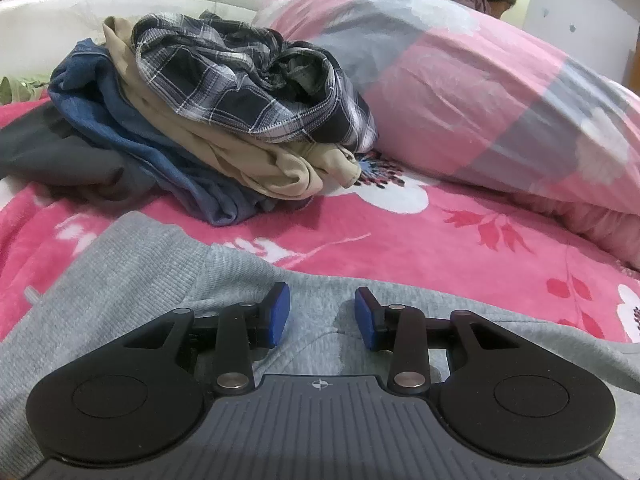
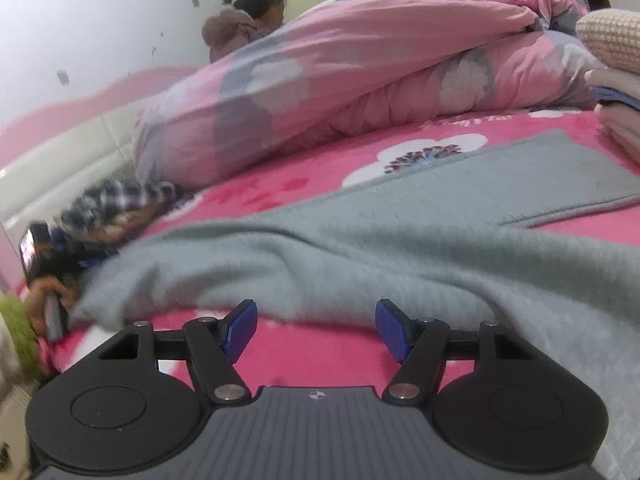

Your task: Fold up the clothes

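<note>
Right wrist | grey sweater point(image 2: 320, 240) just ahead of gripper point(image 2: 316, 328)

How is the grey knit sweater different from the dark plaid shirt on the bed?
The grey knit sweater is plain and lies spread out on the pink floral blanket; the dark plaid shirt is checked and crumpled atop a heap of clothes. Both are still unfolded.
</note>
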`<action>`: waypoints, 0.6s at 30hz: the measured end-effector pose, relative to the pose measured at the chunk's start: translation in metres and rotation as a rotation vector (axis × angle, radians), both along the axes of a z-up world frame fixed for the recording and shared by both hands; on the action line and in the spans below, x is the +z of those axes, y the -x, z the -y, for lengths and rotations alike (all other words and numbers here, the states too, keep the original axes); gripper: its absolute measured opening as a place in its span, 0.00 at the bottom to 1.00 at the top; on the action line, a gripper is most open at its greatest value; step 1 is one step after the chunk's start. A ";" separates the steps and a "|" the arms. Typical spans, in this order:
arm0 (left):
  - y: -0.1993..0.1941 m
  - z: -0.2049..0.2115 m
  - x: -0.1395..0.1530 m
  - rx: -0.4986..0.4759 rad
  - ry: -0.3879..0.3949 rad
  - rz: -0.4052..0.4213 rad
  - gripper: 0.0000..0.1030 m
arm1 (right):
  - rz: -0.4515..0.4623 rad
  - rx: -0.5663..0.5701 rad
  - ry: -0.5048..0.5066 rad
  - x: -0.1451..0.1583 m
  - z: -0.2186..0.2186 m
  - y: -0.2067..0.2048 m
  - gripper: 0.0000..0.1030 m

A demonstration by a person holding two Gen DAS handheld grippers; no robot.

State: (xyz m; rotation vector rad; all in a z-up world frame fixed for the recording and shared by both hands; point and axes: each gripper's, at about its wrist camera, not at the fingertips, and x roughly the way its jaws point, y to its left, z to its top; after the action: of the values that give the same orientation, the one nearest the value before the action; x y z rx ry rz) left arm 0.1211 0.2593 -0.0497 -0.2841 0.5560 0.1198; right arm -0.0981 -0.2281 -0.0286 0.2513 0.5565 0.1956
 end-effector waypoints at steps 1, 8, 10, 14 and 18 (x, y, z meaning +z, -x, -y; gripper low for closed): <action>0.000 0.001 0.000 0.001 -0.005 0.002 0.36 | 0.002 0.008 0.025 -0.005 -0.002 0.001 0.66; 0.002 0.002 -0.002 0.003 -0.013 0.021 0.36 | 0.020 -0.008 0.148 -0.041 -0.013 0.010 0.67; 0.002 0.002 -0.002 0.004 -0.015 0.021 0.36 | 0.030 0.001 0.203 -0.043 -0.021 0.012 0.69; 0.003 0.003 -0.002 0.006 -0.024 0.022 0.37 | 0.029 0.007 0.233 -0.042 -0.026 0.012 0.74; 0.003 0.004 -0.002 0.006 -0.028 0.022 0.37 | 0.008 0.013 0.218 -0.039 -0.026 0.009 0.83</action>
State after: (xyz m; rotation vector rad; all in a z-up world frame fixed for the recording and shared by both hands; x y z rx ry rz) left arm 0.1184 0.2555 -0.0516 -0.2594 0.5308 0.1304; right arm -0.1067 -0.2023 -0.0680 0.0356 0.5670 0.1467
